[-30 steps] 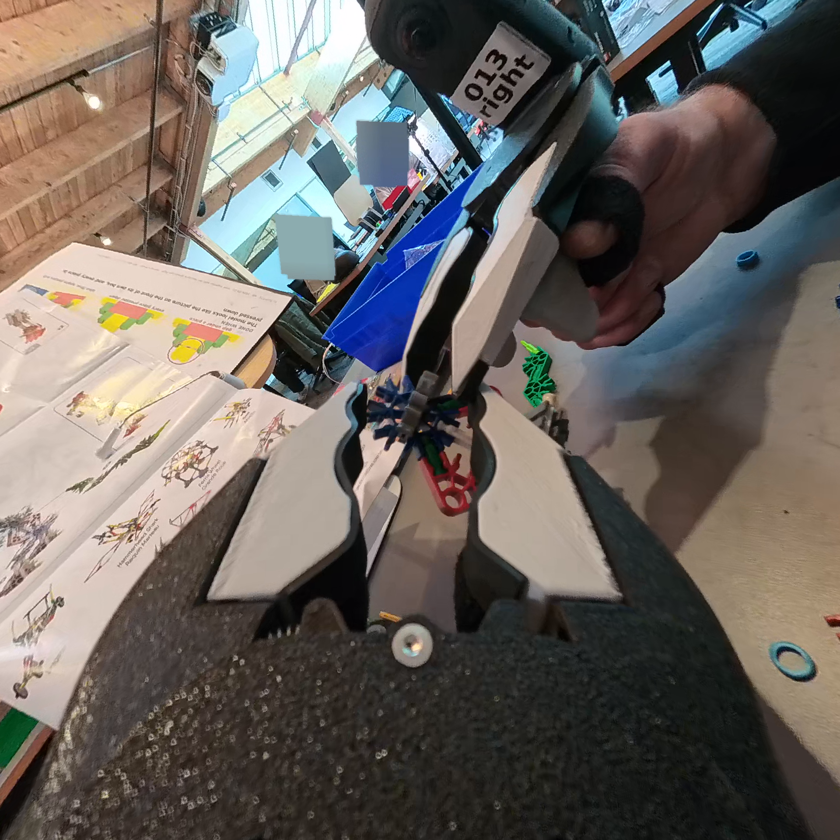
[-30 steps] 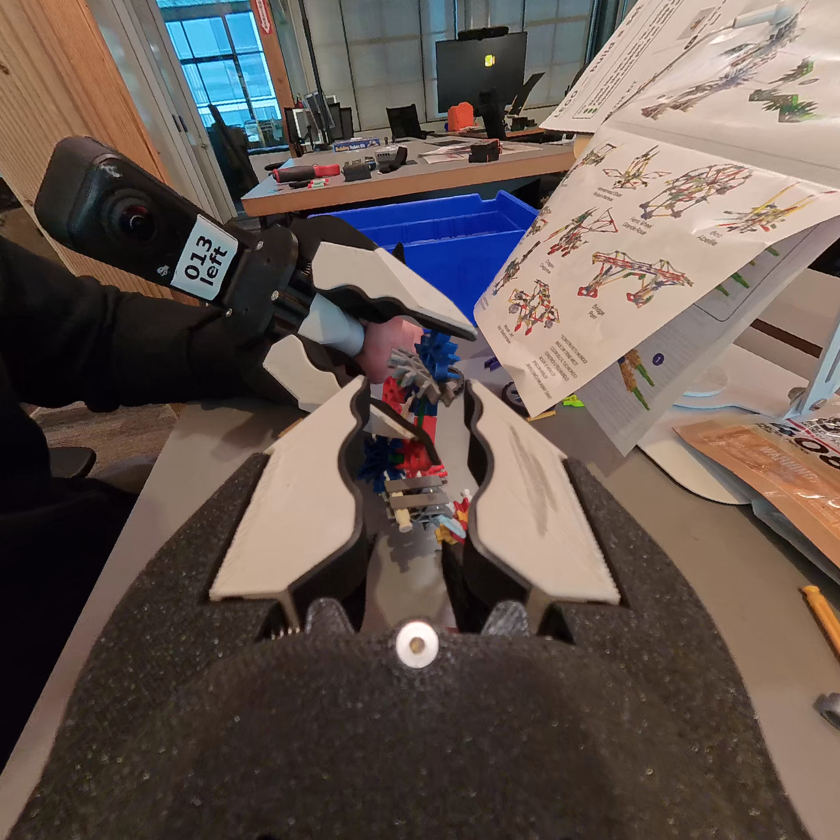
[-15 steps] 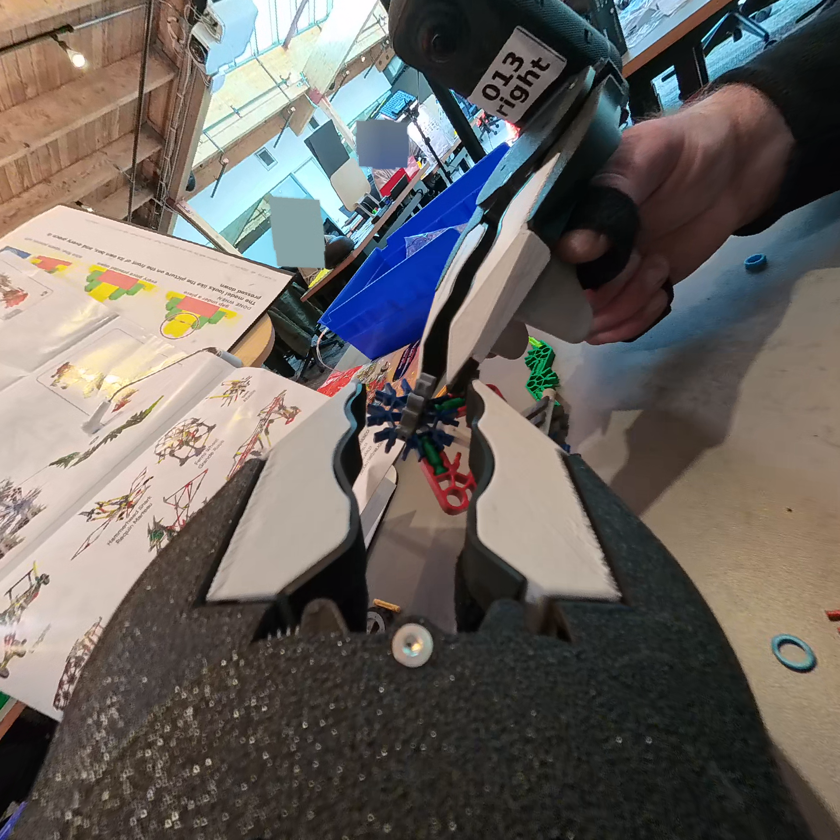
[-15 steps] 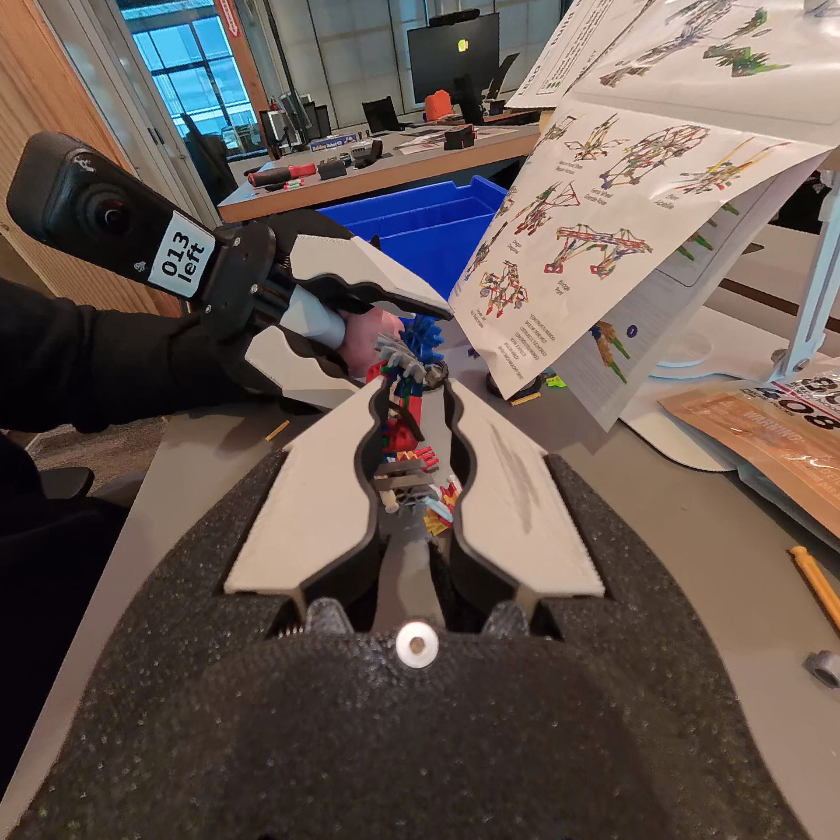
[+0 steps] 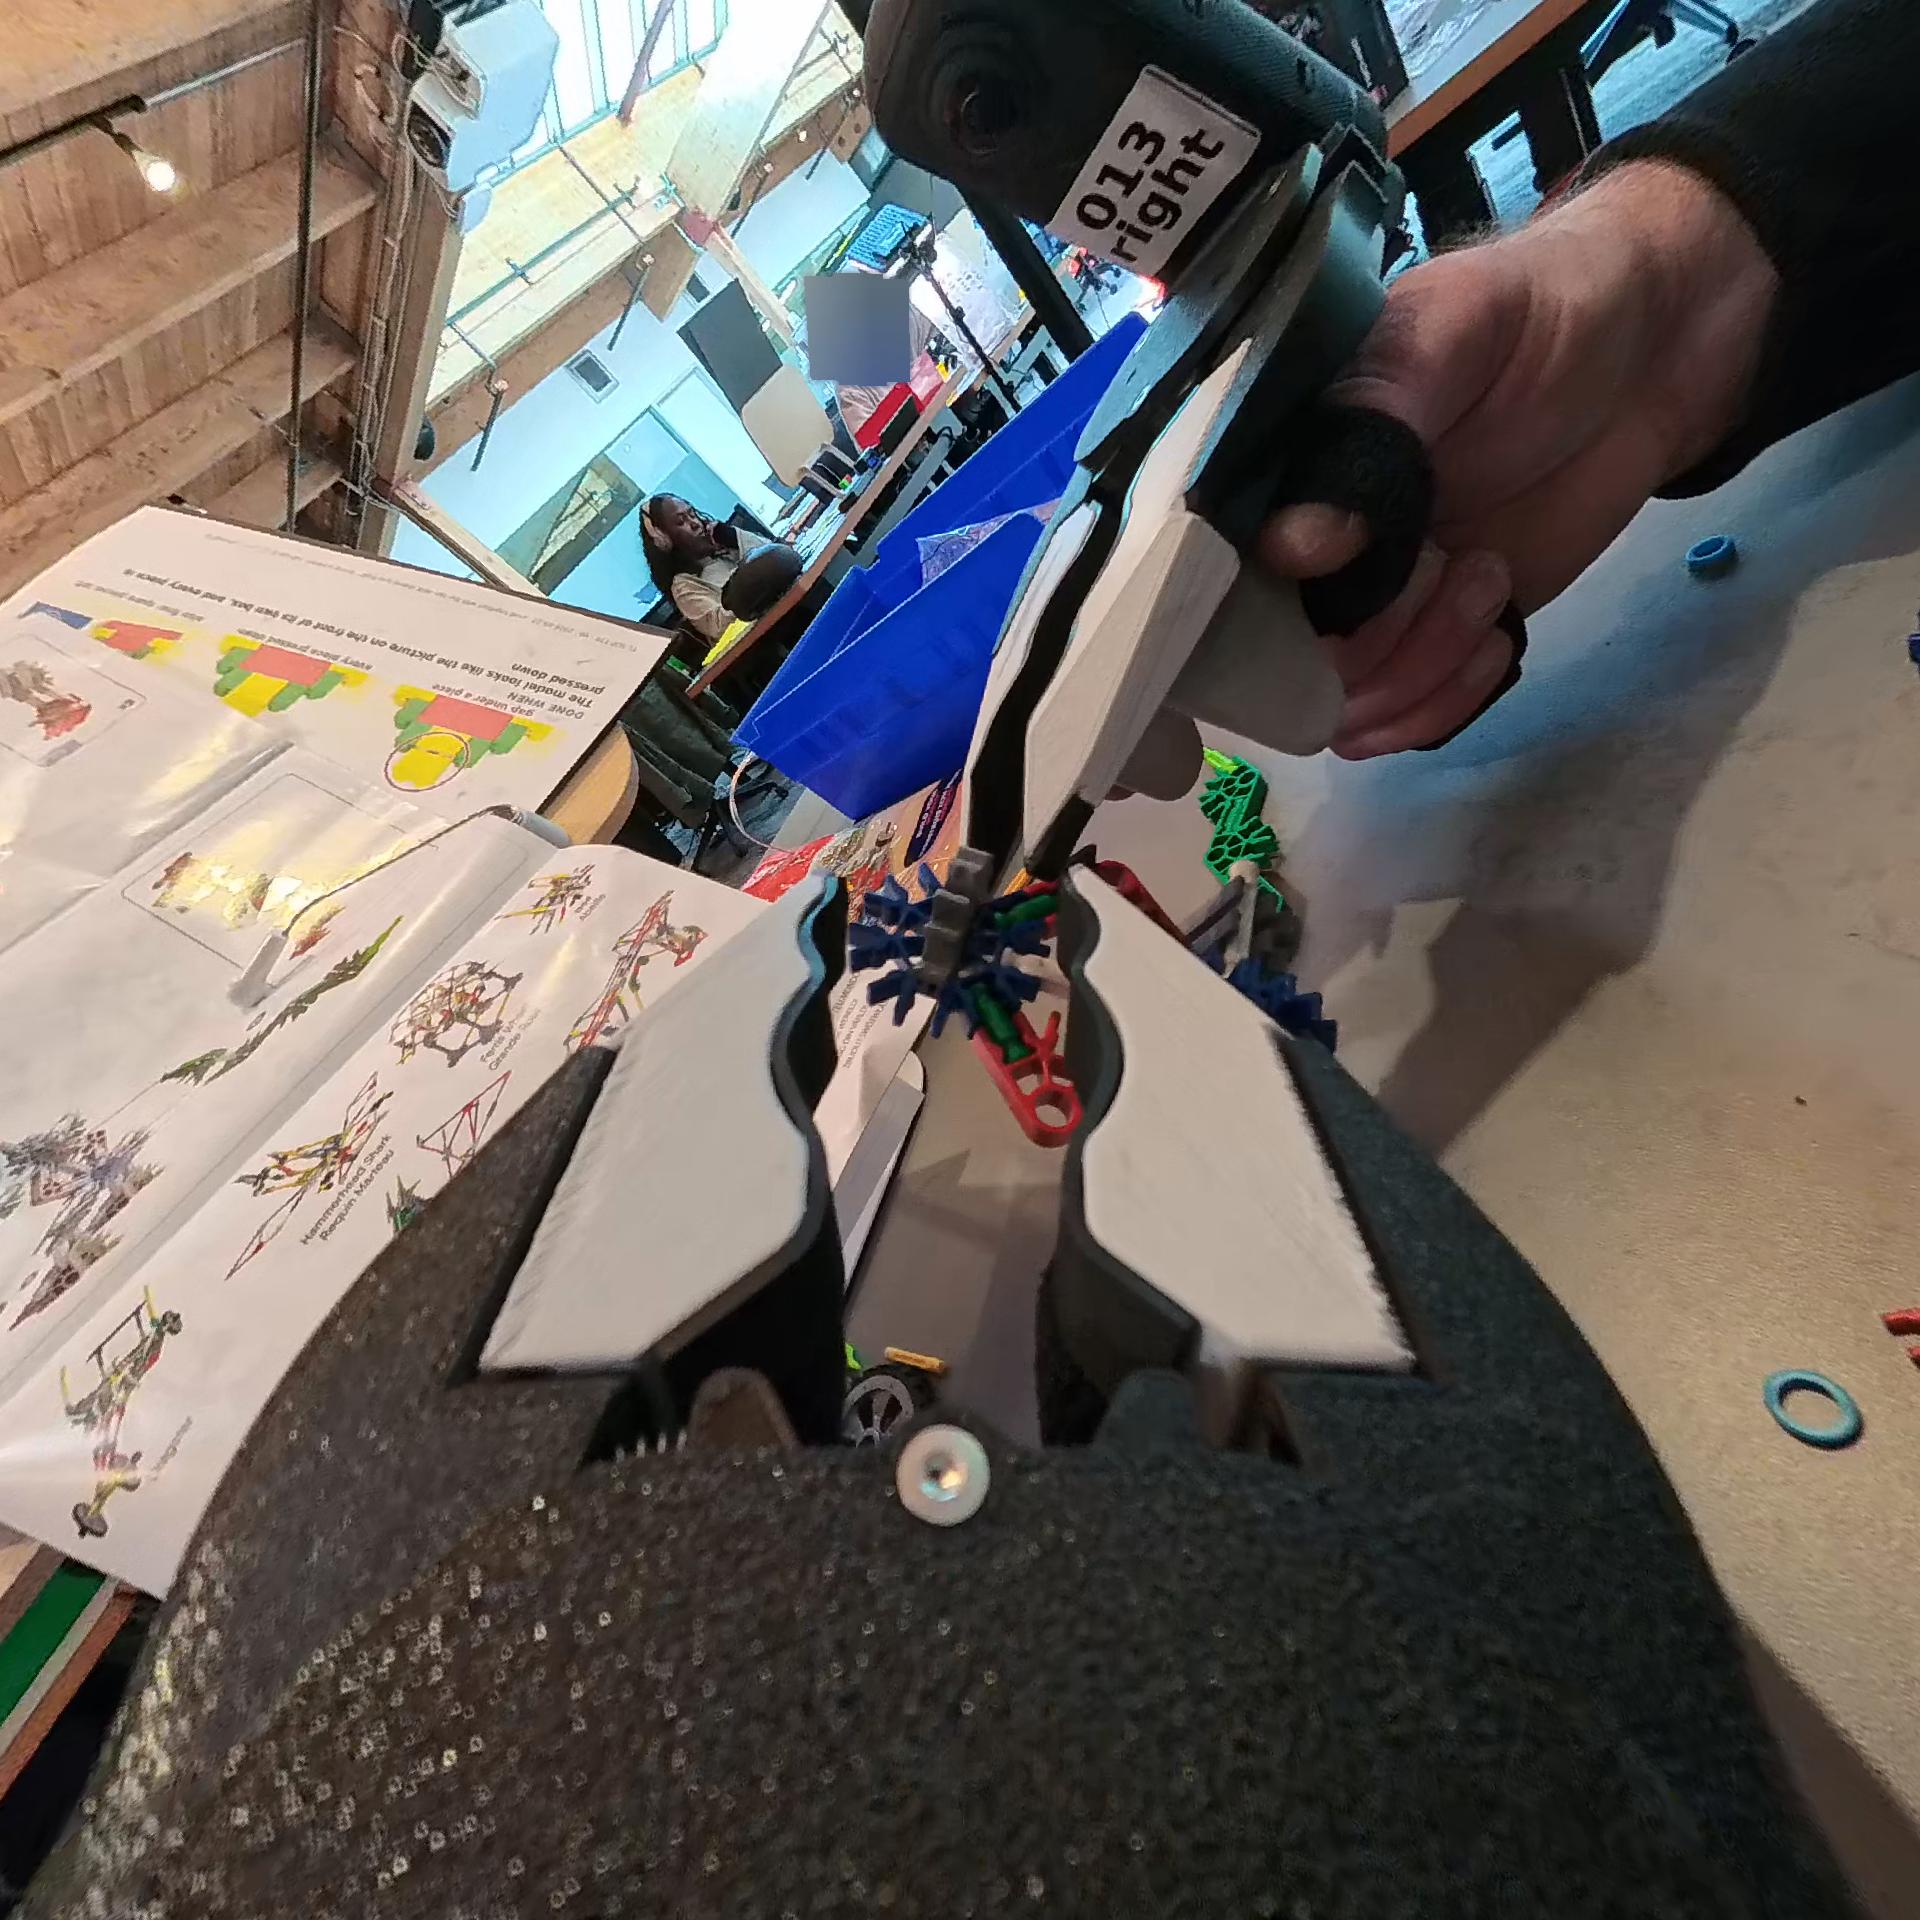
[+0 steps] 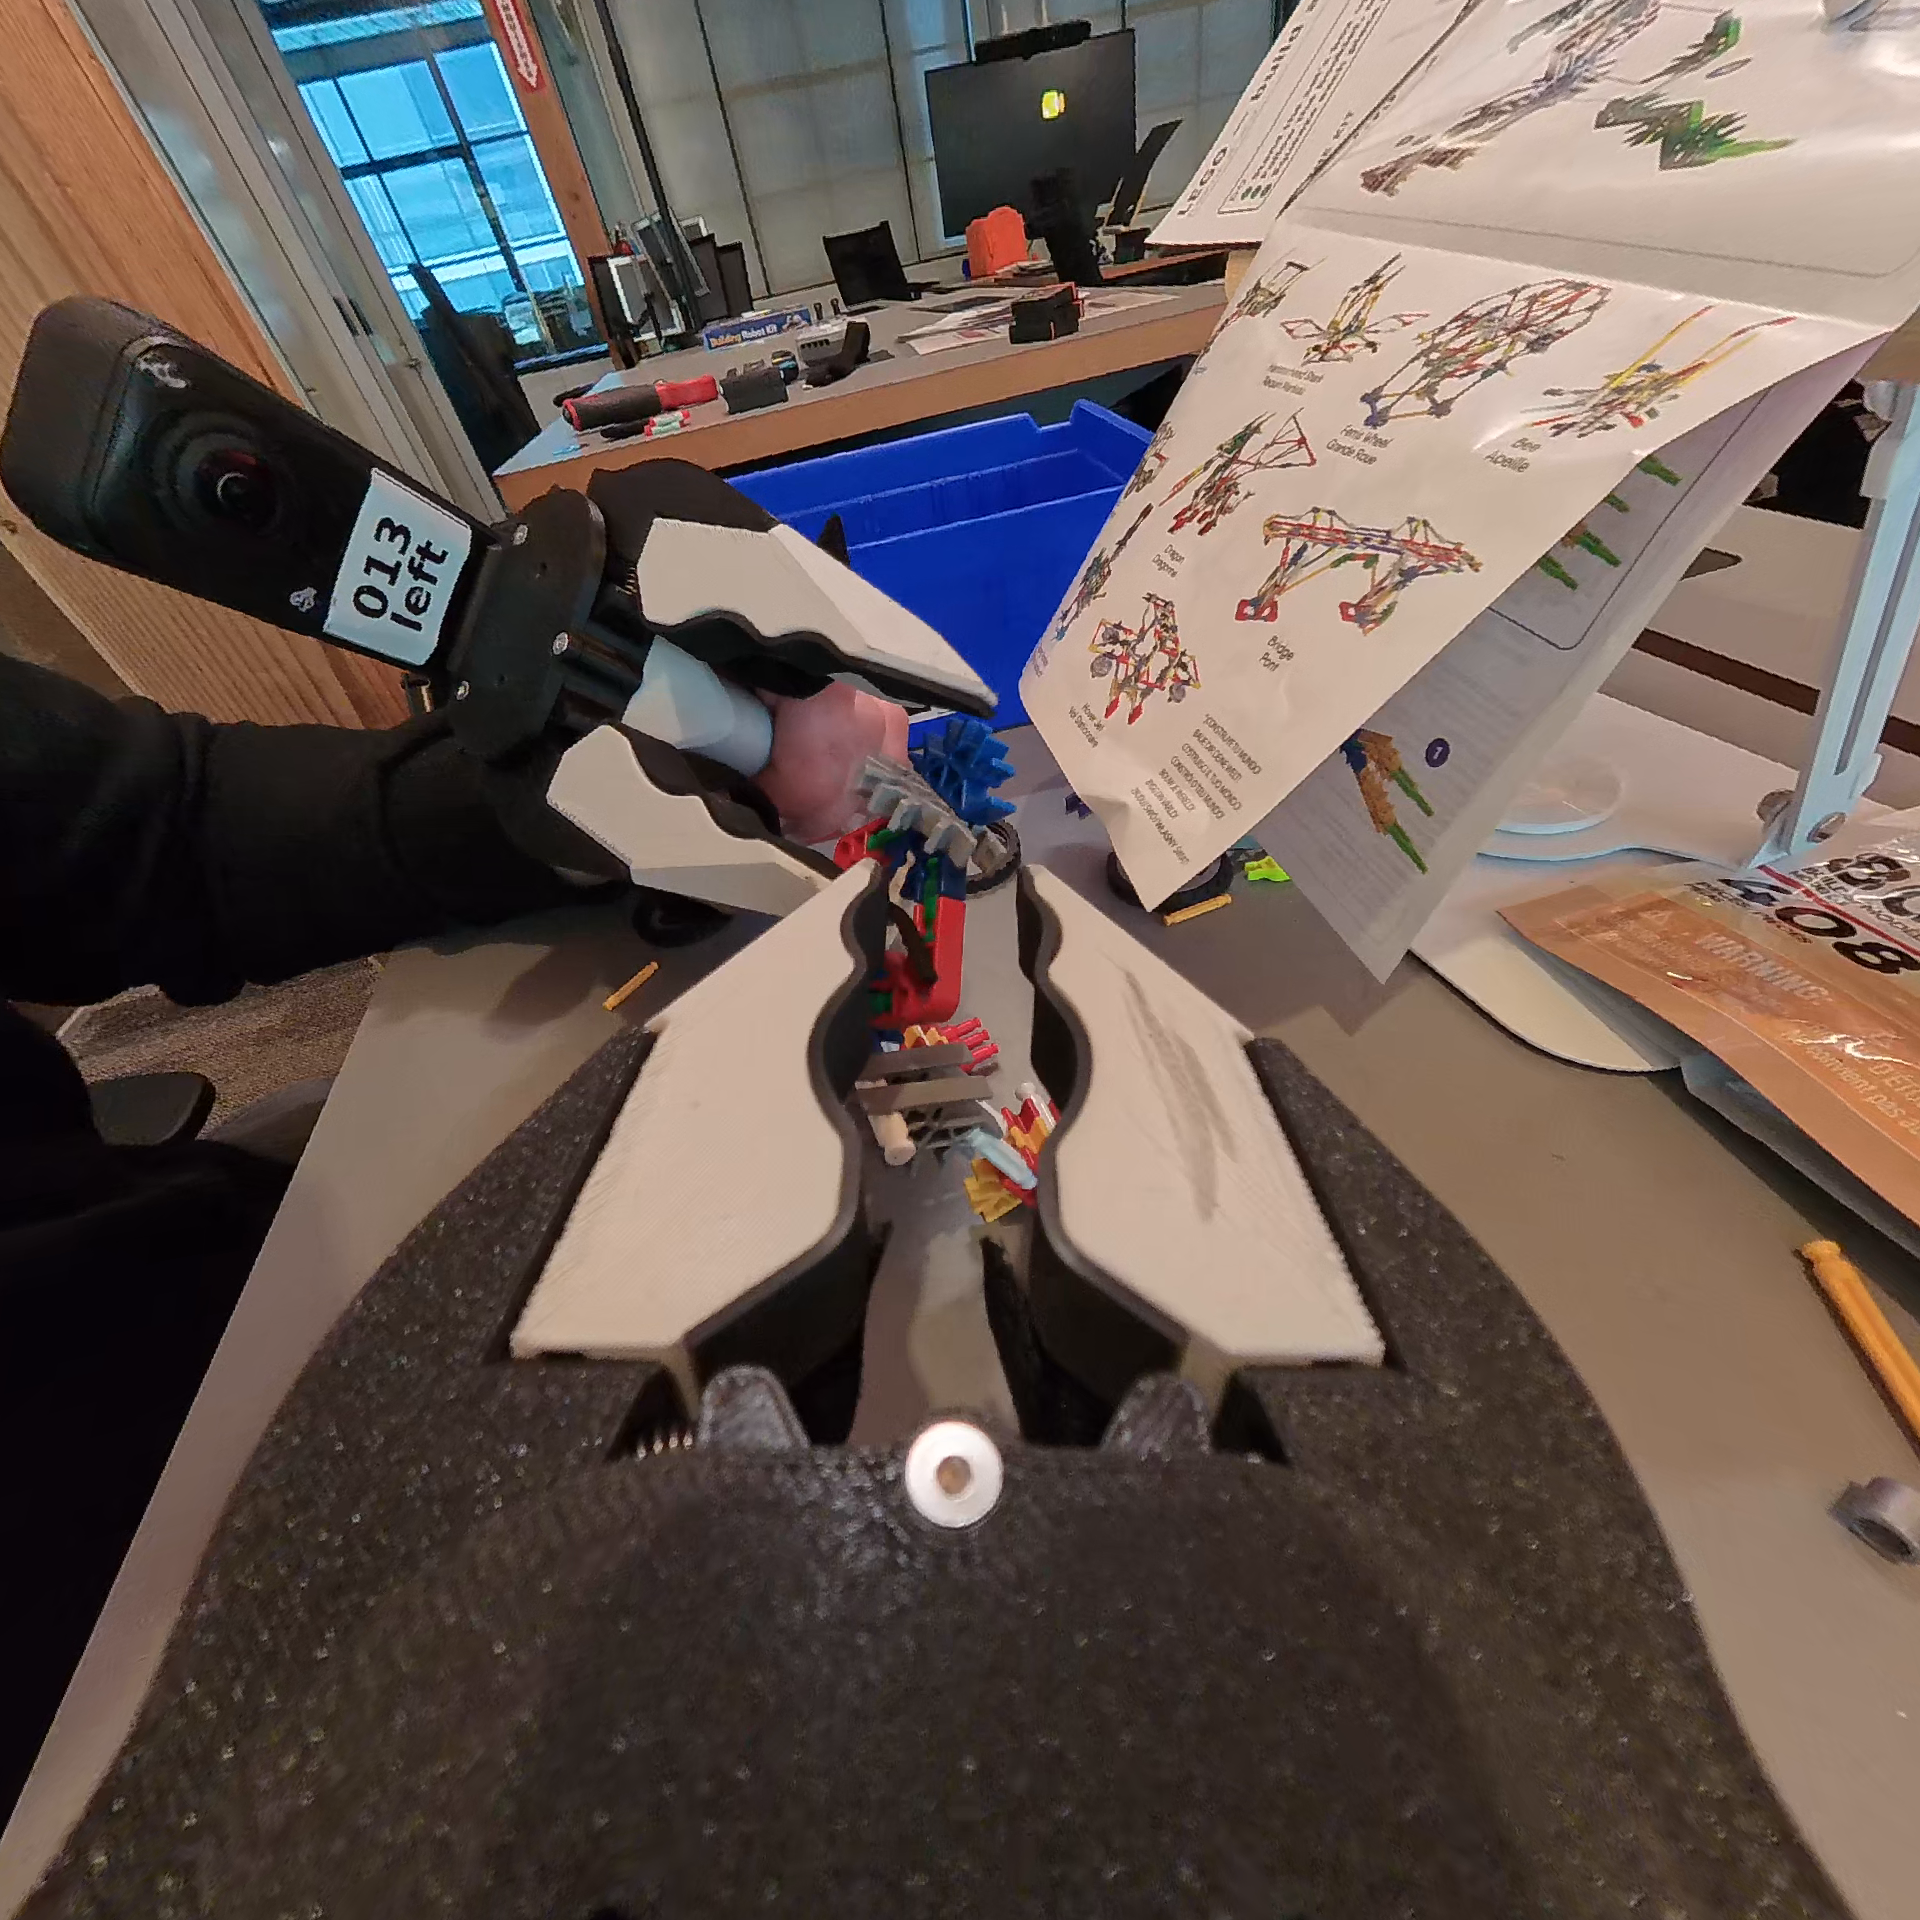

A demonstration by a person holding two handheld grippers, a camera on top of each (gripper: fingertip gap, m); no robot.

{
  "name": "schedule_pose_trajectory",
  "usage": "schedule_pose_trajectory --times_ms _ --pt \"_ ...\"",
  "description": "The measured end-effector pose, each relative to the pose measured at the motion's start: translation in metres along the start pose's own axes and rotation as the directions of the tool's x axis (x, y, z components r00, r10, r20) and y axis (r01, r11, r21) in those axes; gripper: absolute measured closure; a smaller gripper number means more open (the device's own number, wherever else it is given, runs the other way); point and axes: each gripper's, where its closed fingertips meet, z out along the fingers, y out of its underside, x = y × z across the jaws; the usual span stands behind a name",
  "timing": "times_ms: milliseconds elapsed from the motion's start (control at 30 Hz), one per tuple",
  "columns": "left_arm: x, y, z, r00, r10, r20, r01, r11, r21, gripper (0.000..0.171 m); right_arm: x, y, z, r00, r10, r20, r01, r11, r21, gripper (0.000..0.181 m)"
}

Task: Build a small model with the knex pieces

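Observation:
A small toy assembly of blue snowflake connectors, a grey connector, green rods and a red piece [image 5: 961,961] sits between both grippers above the grey table [image 6: 1455,1195]. My left gripper [image 5: 951,904] has its jaws set wide, one on each side of the blue connector, and holds it. My right gripper [image 6: 951,878] is closed narrow on the assembly's red and blue part [image 6: 920,966]. In the left wrist view the right gripper [image 5: 1013,857] comes down from above and pinches at the grey connector. In the right wrist view the left gripper [image 6: 909,795] reaches in from the left.
Laminated instruction sheets [image 5: 312,1039] [image 6: 1403,468] hang over the table on a stand. A blue bin [image 6: 956,520] stands behind. Loose toy pieces [image 6: 966,1122] lie under my right gripper. A yellow rod [image 6: 1860,1330], a brown bag [image 6: 1714,987] and a teal ring [image 5: 1813,1408] lie nearby. My left and right fingertips are right by each other.
My right gripper's jaws have closed from wide open to narrow around the assembly and moved forward onto it. The left gripper has kept its hold and place.

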Motion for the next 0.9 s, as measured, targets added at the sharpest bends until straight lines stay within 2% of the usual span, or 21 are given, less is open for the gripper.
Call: schedule_pose_trajectory --times_ms 433,700,900 --pt "-0.001 0.001 -0.001 1.0 -0.008 -0.007 0.008 1.0 0.0 0.132 -0.001 0.002 0.001 1.0 0.007 0.008 -0.007 1.0 -0.006 0.157" --pt "0.001 0.01 0.0 0.998 -0.049 -0.04 0.048 0.999 -0.021 0.127 0.002 0.01 0.004 1.0 0.027 0.004 -0.027 0.999 -0.042 0.157" --pt "0.001 0.013 0.001 0.994 -0.09 -0.053 0.09 0.996 -0.017 0.126 0.0 0.012 0.005 1.0 0.02 0.007 -0.019 0.998 -0.053 0.164"
